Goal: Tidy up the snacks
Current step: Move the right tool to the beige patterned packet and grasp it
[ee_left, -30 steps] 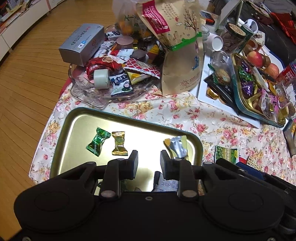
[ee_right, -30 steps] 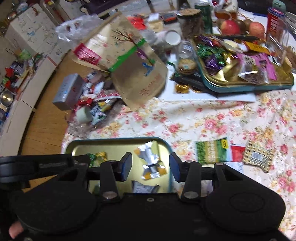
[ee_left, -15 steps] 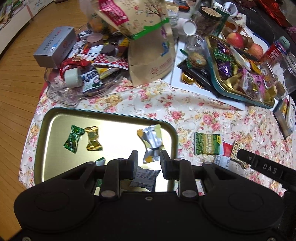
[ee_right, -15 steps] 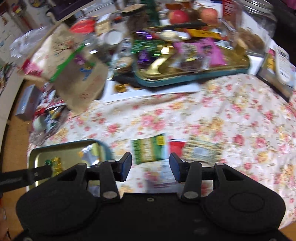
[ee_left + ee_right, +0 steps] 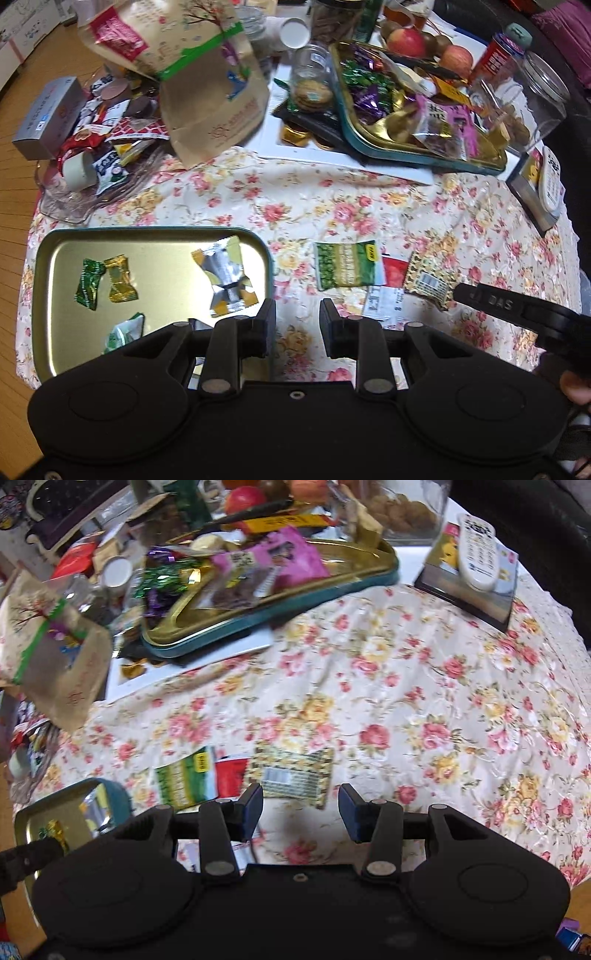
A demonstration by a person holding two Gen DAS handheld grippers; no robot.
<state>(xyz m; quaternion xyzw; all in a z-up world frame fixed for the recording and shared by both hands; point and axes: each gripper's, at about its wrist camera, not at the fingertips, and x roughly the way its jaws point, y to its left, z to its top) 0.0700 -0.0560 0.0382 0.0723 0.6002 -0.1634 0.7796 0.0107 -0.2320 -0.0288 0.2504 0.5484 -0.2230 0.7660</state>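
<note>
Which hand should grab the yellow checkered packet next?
Probably the right. The right gripper has open, empty jaws just short of the yellow checkered packet. The left gripper hangs by the tray, further from it.

My left gripper (image 5: 297, 321) is black plastic with round silver screws. My right gripper (image 5: 300, 810) is black too, with blue pads (image 5: 254, 805) inside.
</note>
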